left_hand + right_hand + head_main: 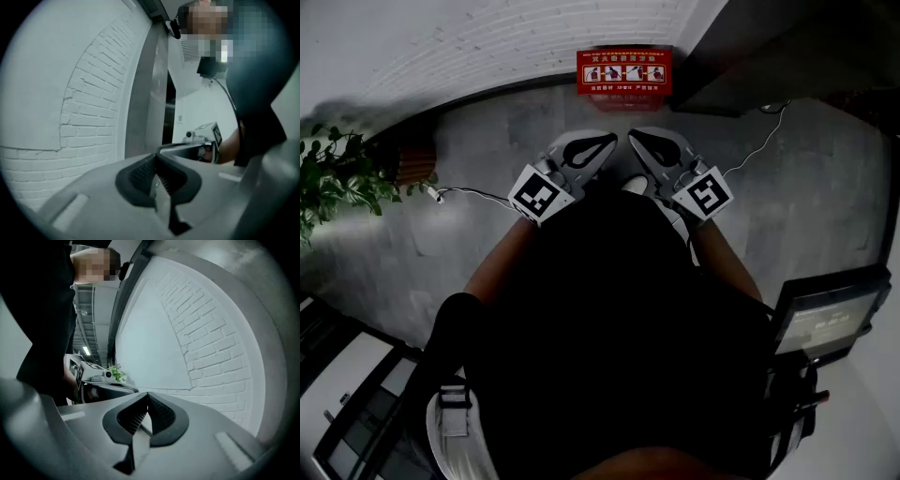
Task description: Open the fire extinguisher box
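The red fire extinguisher box (pixel 623 72) stands on the floor against the white brick wall (pixel 487 37), with white pictograms on its front. It shows only in the head view. Both grippers hang in front of the person's body, well short of the box. My left gripper (pixel 607 142) and my right gripper (pixel 635 140) point towards each other, tips a little apart. In the left gripper view the left gripper (pixel 157 158) has its dark pads meeting at the tip with nothing between them. The right gripper (pixel 148 397) looks the same in its own view, shut and holding nothing.
A leafy plant (pixel 337 178) in a brown pot (pixel 408 161) stands at the left by the wall. A thin cable (pixel 473 194) lies on the grey floor. A dark column (pixel 750 56) rises right of the box. A screen (pixel 825 319) sits at the lower right.
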A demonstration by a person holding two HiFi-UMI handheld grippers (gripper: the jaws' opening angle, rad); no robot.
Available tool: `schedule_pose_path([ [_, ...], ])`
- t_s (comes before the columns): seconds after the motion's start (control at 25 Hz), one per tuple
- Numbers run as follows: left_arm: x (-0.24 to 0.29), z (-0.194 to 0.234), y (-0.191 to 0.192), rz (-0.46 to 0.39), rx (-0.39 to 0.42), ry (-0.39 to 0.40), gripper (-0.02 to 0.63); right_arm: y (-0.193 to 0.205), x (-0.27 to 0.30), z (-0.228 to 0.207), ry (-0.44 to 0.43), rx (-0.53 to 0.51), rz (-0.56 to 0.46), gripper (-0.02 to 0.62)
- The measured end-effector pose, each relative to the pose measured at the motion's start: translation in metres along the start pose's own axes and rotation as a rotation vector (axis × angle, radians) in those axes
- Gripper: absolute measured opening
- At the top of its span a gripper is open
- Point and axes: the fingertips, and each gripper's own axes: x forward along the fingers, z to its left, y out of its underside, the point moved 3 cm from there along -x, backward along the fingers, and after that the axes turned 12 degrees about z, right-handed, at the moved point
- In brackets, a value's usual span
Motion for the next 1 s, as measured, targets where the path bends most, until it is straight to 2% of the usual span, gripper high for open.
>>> schedule_pose_path([
  [0.36,0.008,0.011,-0.007,0.042,-0.020,-0.006,0.002,-0.004,0.006,-0.014,-0.009,0.019,-0.011,0.008],
  [0.44,0.008,0.015,-0.006,0.019,-0.017,-0.008,0.002,-0.003,0.009,-0.016,-0.005,0.017,-0.010,0.006],
  [0.64,0.013,0.039,-0.006,-0.018,-0.048,0.006,0.002,-0.009,0.026,-0.027,0.003,-0.006,0.020,0.008],
  [0.76,0.027,0.061,-0.010,-0.048,-0.049,0.014,0.002,-0.015,0.040,-0.048,0.009,-0.013,0.037,0.008],
  [1.0,0.041,0.104,-0.016,-0.003,-0.062,0.043,0.002,-0.032,0.073,-0.078,-0.001,-0.023,0.061,0.006],
])
